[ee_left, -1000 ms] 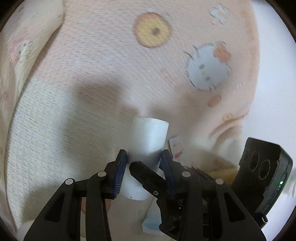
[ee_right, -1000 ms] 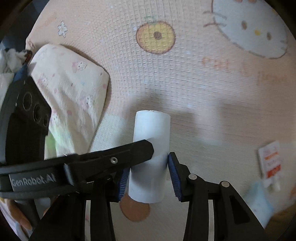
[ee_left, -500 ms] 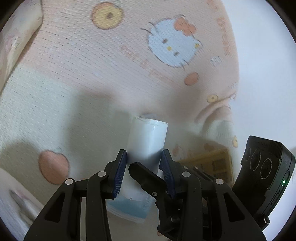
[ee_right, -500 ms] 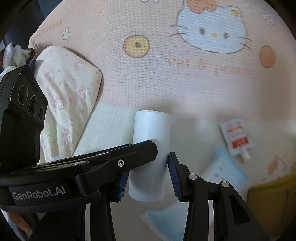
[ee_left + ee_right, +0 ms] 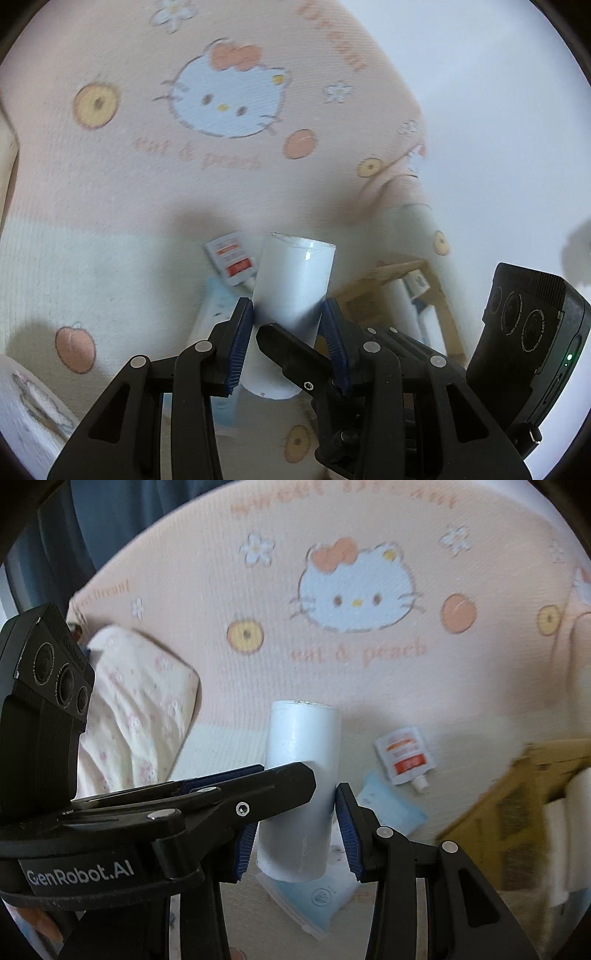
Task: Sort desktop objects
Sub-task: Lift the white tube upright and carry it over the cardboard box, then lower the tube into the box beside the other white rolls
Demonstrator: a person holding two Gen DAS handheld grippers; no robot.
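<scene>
White tube (image 5: 291, 291) is clamped between the blue pads (image 5: 240, 343) of the left gripper (image 5: 291, 343) and likewise pinched by the right gripper (image 5: 295, 834); held above the cartoon-print blanket (image 5: 332, 672). Orange-labelled sachet (image 5: 404, 755), blue packet (image 5: 317, 901) and cardboard box (image 5: 517, 805) lie below.

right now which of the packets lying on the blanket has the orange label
The small white spouted pouch, lying farthest from the claws beside the held white tube. The two other packets, one near the pouch and one under the tube, are pale blue.
</scene>
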